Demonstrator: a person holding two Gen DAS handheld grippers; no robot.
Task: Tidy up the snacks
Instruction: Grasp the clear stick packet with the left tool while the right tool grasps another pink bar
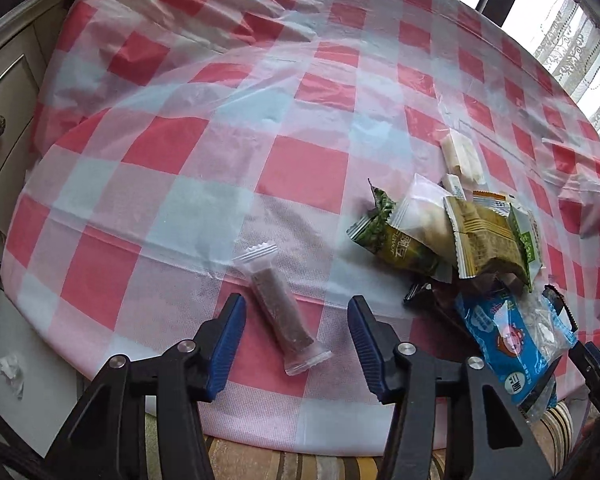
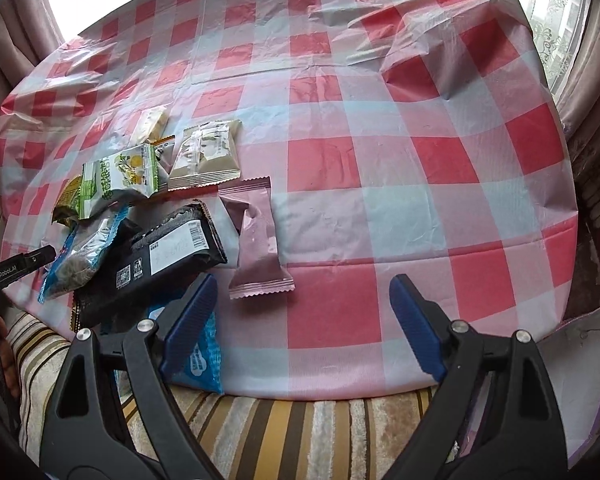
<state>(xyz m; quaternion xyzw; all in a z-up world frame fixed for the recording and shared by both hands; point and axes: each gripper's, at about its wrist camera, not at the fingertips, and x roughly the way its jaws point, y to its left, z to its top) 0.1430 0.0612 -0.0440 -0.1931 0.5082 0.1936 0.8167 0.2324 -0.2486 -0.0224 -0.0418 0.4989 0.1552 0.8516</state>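
A brown bar in a clear wrapper [image 1: 280, 304] lies on the red-and-white checked tablecloth [image 1: 188, 184]. It sits between the blue pads of my left gripper [image 1: 295, 302], which do not touch it; the gripper is open. To its right is a pile of snacks: a green packet [image 1: 384, 236], a white one [image 1: 424, 216], an olive one [image 1: 484, 236] and a blue packet [image 1: 512, 344]. My right gripper [image 2: 304, 280] is open just below a pink packet [image 2: 256, 240]. Its left finger [image 2: 192, 320] lies over a blue packet [image 2: 204, 360], beside a black packet [image 2: 168, 256].
A cream cabinet with drawers [image 1: 4, 120] stands left of the table. A striped cushion [image 2: 300, 432] runs under the table's near edge. A crumpled tissue [image 1: 12, 368] lies on the floor at lower left. Curtains [image 1: 572, 40] hang behind. The cloth is bare at far and right [image 2: 420, 160].
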